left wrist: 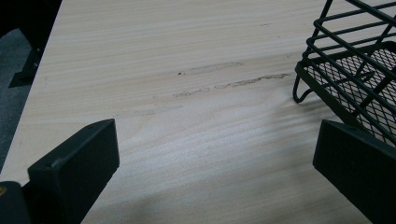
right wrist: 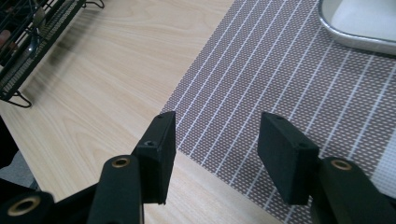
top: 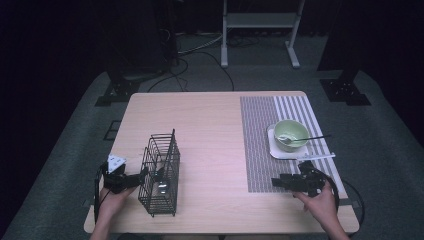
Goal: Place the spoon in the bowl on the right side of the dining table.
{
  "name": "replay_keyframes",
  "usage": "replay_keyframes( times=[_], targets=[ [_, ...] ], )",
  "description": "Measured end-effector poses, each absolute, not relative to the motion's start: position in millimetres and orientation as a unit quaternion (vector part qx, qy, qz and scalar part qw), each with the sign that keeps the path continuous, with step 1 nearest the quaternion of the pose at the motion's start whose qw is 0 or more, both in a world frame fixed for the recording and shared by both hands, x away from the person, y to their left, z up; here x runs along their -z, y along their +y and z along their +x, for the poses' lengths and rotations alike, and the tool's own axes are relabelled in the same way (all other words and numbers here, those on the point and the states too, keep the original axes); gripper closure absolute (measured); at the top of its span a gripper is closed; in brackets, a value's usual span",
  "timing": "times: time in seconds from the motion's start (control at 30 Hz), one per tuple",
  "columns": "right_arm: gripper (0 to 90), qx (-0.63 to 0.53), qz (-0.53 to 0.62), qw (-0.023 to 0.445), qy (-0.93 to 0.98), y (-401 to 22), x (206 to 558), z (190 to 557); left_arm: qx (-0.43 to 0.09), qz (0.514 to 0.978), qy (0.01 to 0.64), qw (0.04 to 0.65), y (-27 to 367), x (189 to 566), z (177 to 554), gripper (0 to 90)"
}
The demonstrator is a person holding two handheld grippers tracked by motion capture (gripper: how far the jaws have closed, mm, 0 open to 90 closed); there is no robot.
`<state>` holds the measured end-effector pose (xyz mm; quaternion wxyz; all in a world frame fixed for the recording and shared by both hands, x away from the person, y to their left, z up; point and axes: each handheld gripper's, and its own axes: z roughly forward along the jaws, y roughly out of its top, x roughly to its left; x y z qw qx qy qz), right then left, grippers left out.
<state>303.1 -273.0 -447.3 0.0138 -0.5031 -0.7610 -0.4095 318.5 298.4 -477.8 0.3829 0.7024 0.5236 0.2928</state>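
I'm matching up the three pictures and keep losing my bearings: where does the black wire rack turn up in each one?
High view: the black wire rack stands lower left on the wooden table, beside the left gripper.
Left gripper view: its corner and one foot sit at the upper right edge.
Right gripper view: its end fills the top left corner.
Shared landmark: the pale wood-grain tabletop under the rack.

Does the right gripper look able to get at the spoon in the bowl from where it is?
Probably yes. The right gripper has open, empty jaws, and only bare mat lies between it and the bowl; the spoon handle sticks out over the rim.
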Motion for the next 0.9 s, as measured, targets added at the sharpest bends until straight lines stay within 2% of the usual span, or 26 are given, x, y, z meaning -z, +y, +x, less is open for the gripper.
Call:
replay_keyframes(
  times=[0.9],
  targets=[
    [43.7,0.438,-0.491,0.013,-0.753,-266,461,286,-0.292,0.702,0.523,0.385,299,478,319,0.0]
  ],
)
